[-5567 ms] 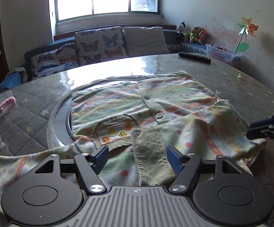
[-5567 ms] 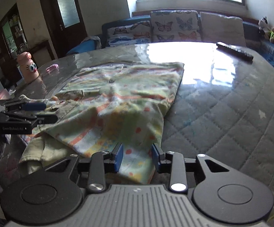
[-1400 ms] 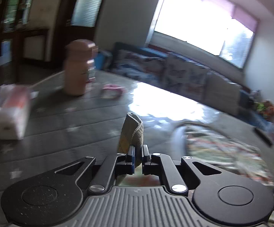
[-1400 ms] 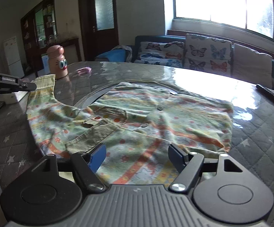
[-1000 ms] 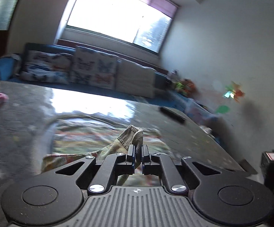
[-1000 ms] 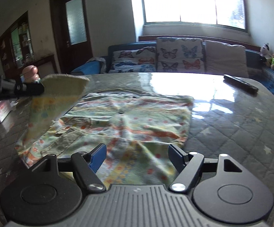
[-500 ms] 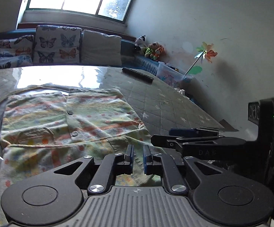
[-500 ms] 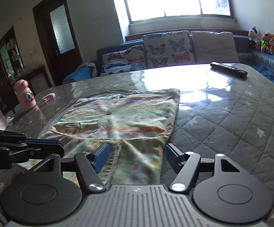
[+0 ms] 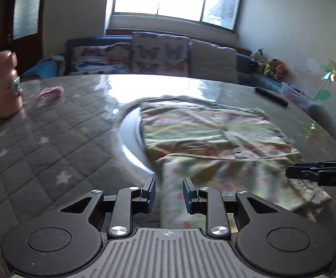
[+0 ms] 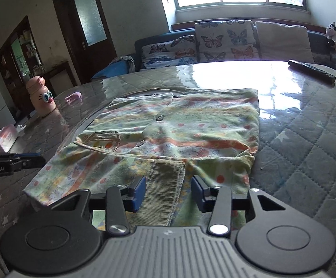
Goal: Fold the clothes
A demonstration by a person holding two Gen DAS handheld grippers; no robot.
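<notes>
A small patterned button-up cardigan (image 10: 179, 125) lies flat on the quilted table, both sleeves folded across its lower part. Its ribbed cuff (image 10: 165, 185) lies between the open jaws of my right gripper (image 10: 168, 193), which hovers at the near hem. My left gripper (image 9: 169, 192) is open and empty at the garment's left near edge (image 9: 175, 199). The cardigan also shows in the left wrist view (image 9: 209, 139). The right gripper appears at the right edge of the left wrist view (image 9: 318, 173), and the left gripper at the left edge of the right wrist view (image 10: 12, 161).
A pink bottle (image 10: 41, 95) and a tissue pack (image 10: 4, 137) stand at the table's left. A pink small item (image 10: 74, 97) lies behind them. A remote (image 10: 311, 70) lies at the far right. A sofa with butterfly cushions (image 10: 221, 41) is behind the table.
My left gripper has let go of the sleeve cuff, opened, and swung left to the garment's left edge. The sleeve now lies folded across the lower front.
</notes>
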